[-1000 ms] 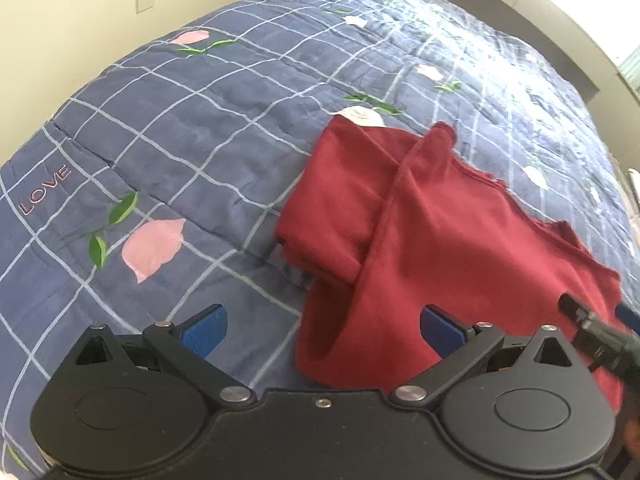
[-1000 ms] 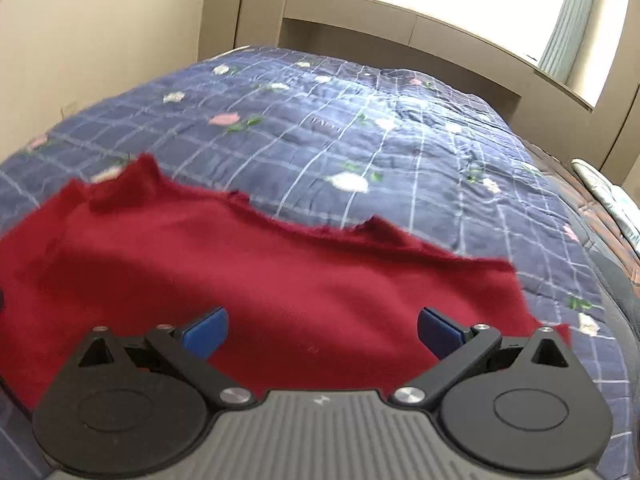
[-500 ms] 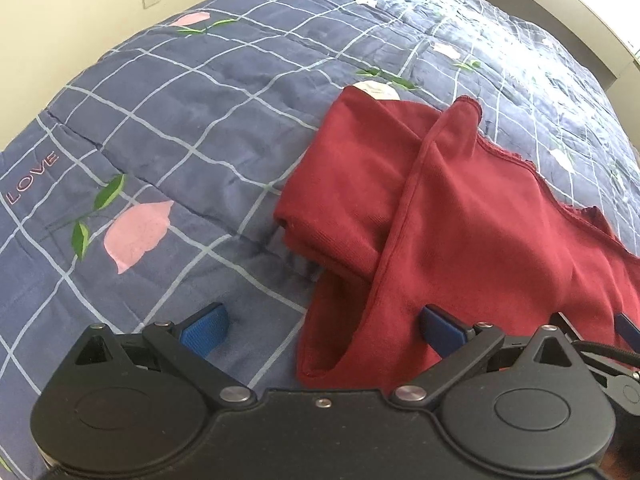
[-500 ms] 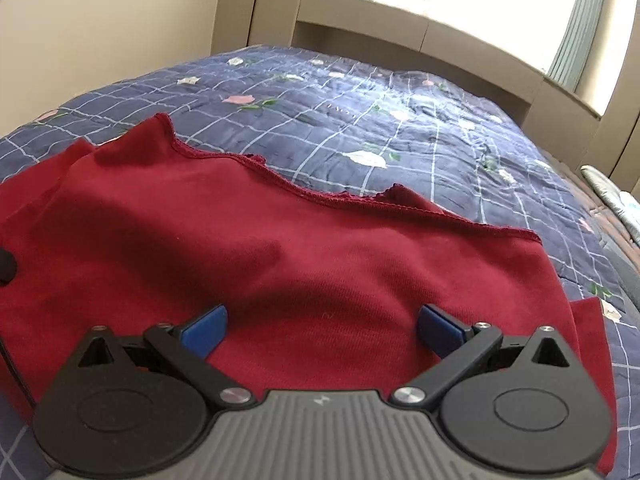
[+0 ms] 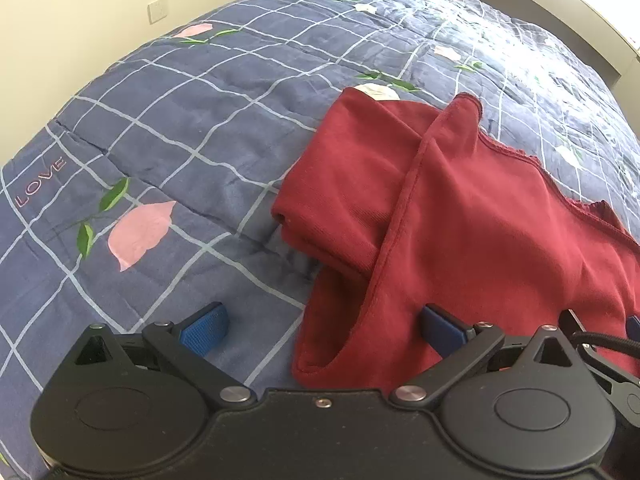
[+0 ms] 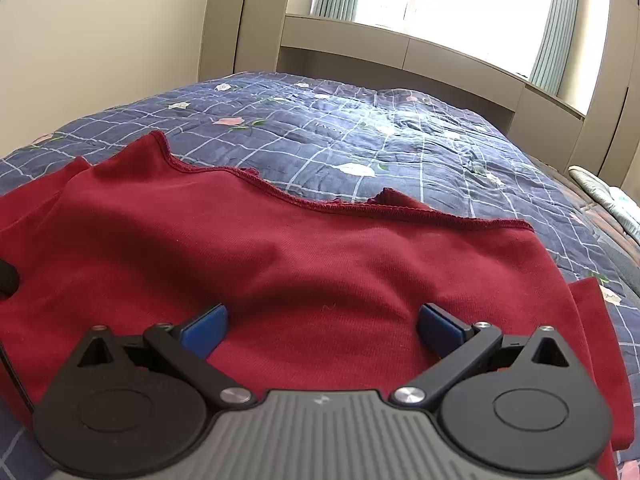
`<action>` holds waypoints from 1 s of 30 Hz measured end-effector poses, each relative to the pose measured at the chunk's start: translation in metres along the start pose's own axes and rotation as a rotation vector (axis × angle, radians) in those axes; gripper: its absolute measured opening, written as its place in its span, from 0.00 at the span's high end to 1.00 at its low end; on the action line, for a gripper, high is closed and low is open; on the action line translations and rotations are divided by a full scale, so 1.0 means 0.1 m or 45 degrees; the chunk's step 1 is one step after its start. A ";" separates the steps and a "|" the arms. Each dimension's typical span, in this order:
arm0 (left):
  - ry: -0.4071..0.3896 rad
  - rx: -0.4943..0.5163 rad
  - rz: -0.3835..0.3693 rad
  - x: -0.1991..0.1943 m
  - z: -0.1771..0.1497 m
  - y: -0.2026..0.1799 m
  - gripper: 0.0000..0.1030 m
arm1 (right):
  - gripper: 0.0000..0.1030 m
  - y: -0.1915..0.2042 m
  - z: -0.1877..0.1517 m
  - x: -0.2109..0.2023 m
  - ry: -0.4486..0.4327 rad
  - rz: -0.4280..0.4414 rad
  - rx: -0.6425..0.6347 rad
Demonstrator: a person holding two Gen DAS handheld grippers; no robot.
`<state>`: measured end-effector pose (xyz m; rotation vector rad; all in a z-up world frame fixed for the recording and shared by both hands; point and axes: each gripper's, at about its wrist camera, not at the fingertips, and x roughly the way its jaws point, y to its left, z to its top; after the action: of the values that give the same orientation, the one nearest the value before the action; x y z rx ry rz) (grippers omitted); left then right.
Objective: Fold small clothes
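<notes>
left gripper: wide open, empty, red garment corner ahead-right | right gripper: wide open, empty (directly over cloth, nearer) | hem runs left-right

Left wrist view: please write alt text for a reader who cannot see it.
A dark red garment, partly folded, lies on a blue checked quilt with pink flowers. The open left tool is low over its near edge, and part of the right tool shows at the right.
</notes>
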<state>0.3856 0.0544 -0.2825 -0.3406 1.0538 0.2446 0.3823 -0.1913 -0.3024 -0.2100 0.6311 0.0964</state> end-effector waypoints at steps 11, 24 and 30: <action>-0.033 0.030 0.017 0.00 -0.08 -0.03 0.00 | 0.00 0.00 -0.01 -0.01 -0.007 0.001 0.004; 0.000 -0.092 -0.136 0.00 0.09 0.04 0.01 | 0.00 0.00 -0.01 -0.02 -0.015 0.006 0.011; 0.005 -0.196 -0.235 0.10 0.21 0.13 0.09 | 0.00 0.00 -0.01 -0.02 -0.016 0.007 0.012</action>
<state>0.4023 0.0751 -0.2834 -0.5741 1.0029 0.1597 0.3800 -0.1920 -0.3023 -0.1981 0.6196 0.0998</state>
